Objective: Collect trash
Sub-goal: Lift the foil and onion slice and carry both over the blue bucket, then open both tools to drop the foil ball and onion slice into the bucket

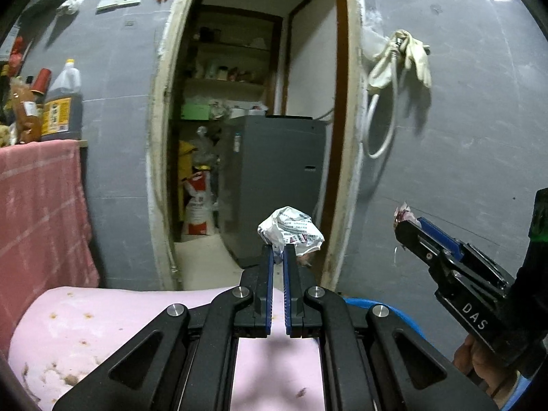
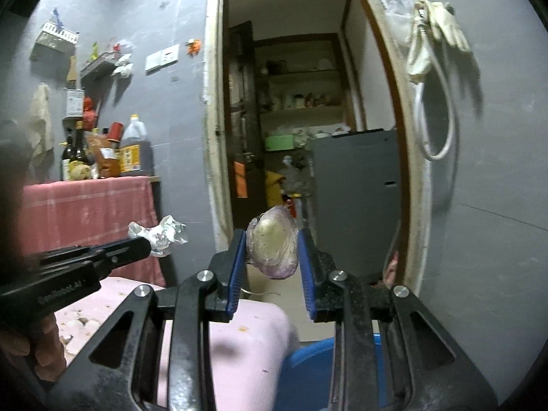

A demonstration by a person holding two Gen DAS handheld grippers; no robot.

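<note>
- Above the pink surface (image 1: 102,325), the left gripper (image 1: 278,257) pinches a crumpled paper wrapper (image 1: 291,229).
- Over its right edge, the right gripper (image 2: 272,239) clasps an onion scrap (image 2: 272,243).
- Both 2 pieces are lifted; next probably calls for carrying them to the blue bin (image 2: 308,370) below.

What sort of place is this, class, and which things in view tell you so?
Probably a home kitchen beside a pantry or storeroom. A big jug of dark liquid and bottles crowd a cloth-covered counter, shelves of jars show through the doorway, and rubber gloves hang on the grey wall.
</note>
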